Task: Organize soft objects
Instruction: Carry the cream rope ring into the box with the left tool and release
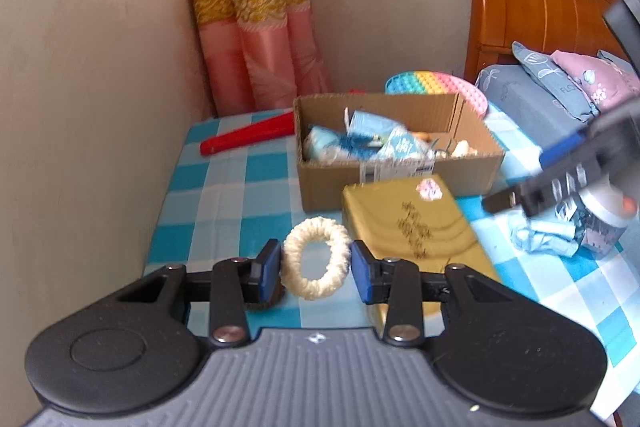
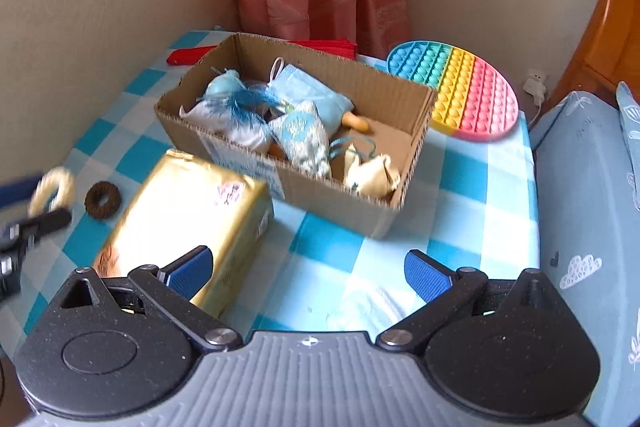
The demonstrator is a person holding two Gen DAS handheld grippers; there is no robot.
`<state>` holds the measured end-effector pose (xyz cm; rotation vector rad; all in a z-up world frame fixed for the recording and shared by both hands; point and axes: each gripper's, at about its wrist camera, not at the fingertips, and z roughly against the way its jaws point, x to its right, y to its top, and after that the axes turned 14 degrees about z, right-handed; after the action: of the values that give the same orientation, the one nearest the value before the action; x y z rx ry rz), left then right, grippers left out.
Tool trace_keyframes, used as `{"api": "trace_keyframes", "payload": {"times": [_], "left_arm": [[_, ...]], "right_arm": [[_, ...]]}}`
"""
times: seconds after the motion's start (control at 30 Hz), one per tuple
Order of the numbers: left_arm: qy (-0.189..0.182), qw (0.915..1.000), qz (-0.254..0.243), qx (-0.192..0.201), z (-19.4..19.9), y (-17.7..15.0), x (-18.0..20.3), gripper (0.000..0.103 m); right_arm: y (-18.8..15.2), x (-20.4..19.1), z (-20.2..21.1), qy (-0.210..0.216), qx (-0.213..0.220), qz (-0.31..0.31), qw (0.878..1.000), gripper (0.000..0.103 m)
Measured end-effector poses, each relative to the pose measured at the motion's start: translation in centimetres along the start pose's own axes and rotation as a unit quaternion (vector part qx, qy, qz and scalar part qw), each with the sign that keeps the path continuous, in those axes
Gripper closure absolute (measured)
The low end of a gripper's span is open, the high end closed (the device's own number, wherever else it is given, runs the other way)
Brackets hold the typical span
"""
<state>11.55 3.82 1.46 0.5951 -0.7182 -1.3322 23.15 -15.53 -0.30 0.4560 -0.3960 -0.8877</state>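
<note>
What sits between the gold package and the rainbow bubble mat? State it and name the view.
The cardboard box of soft pouches lies between the gold package and the rainbow bubble mat, clearest in the right wrist view.

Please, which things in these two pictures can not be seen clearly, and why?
- Left wrist view: right gripper is motion-blurred; bottle and blue cloth under it are partly covered.
- Left wrist view: brown ring is mostly hidden behind the finger.
- Right wrist view: left gripper, holding cream ring, is blurred and cut off.
</note>
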Motion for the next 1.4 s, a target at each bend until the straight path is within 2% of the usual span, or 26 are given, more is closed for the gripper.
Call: {"api": "trace_keyframes", "payload": {"times": [0.23, 0.4, 0.83, 0.93, 0.97, 1.0, 1.07, 1.17, 1.4], "left_arm": [[-0.018, 0.9994, -0.025, 0.013, -0.2, 2.7, 1.9, 0.066], [-0.039, 0.9979, -0.05, 0.013, -1.4, 4.9, 4.0, 0.066], [-0.08, 0.9922, -0.094, -0.016, -8.5, 9.3, 10.8, 0.066], [-0.092, 0.991, -0.096, -0.019, -9.7, 10.2, 12.0, 0.057], [-0.097, 0.9906, -0.093, -0.022, -10.0, 10.5, 12.4, 0.045], [-0.102, 0.9904, -0.091, -0.023, -10.3, 10.6, 12.7, 0.027], [-0.098, 0.9904, -0.095, -0.024, -10.9, 10.8, 13.5, 0.016], [-0.077, 0.9919, -0.101, -0.001, -10.8, 10.6, 14.0, 0.013], [-0.067, 0.992, -0.107, 0.006, -8.7, 10.1, 13.0, 0.009]], "right_arm": [[-3.6, -0.8, 1.3, 0.021, 0.033, -0.054, 0.998, 0.0], [-5.4, -1.4, 1.8, -0.003, 0.042, -0.063, 0.997, 0.0], [-6.9, -0.9, 2.8, -0.032, 0.058, -0.073, 0.995, 0.0], [-7.2, -0.4, 3.0, -0.035, 0.061, -0.08, 0.994, 0.0], [-7.3, -0.2, 3.0, -0.035, 0.064, -0.081, 0.994, 0.0], [-7.5, -0.1, 3.1, -0.035, 0.065, -0.082, 0.994, 0.0], [-7.8, 0.0, 3.2, -0.037, 0.067, -0.082, 0.994, 0.0], [-8.2, 0.1, 3.4, -0.04, 0.074, -0.082, 0.993, 0.0], [-8.9, 0.9, 4.5, -0.033, 0.099, -0.113, 0.988, 0.0]]}}
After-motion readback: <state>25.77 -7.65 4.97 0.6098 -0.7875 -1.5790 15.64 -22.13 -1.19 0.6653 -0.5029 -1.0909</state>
